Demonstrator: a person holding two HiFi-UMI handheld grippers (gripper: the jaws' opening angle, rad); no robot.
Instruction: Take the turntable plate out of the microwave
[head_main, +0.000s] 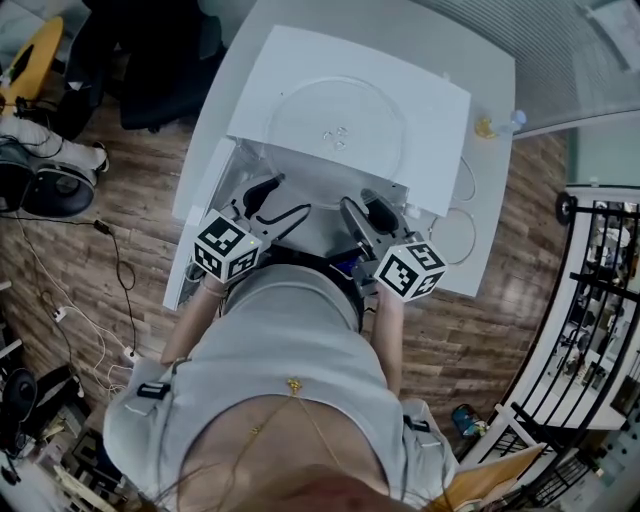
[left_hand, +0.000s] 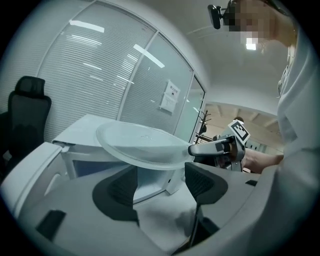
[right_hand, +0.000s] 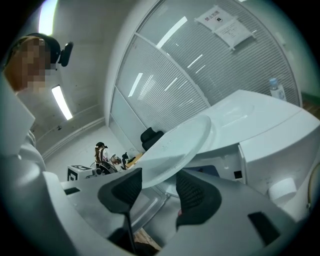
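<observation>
The clear glass turntable plate (head_main: 335, 128) sits level over the white microwave's (head_main: 300, 70) top, its near rim at the front edge; whether it rests there I cannot tell. In the left gripper view the plate (left_hand: 142, 145) hangs just above and beyond my left gripper (left_hand: 160, 182), whose jaws stand wide apart with nothing pressed between them. My left gripper (head_main: 262, 192) is at the near-left rim and my right gripper (head_main: 368, 212) at the near-right. The plate (right_hand: 175, 150) slants across my right gripper (right_hand: 159, 192); its jaws stand apart, pads off the glass. The right gripper's fingers (left_hand: 210, 147) reach the rim.
The microwave stands on a white table (head_main: 480, 240) with its cavity (left_hand: 145, 185) open toward me. A small bottle (head_main: 487, 127) stands at the table's right edge. A black chair (head_main: 160, 70) is at the far left and cables (head_main: 110, 260) trail on the wooden floor.
</observation>
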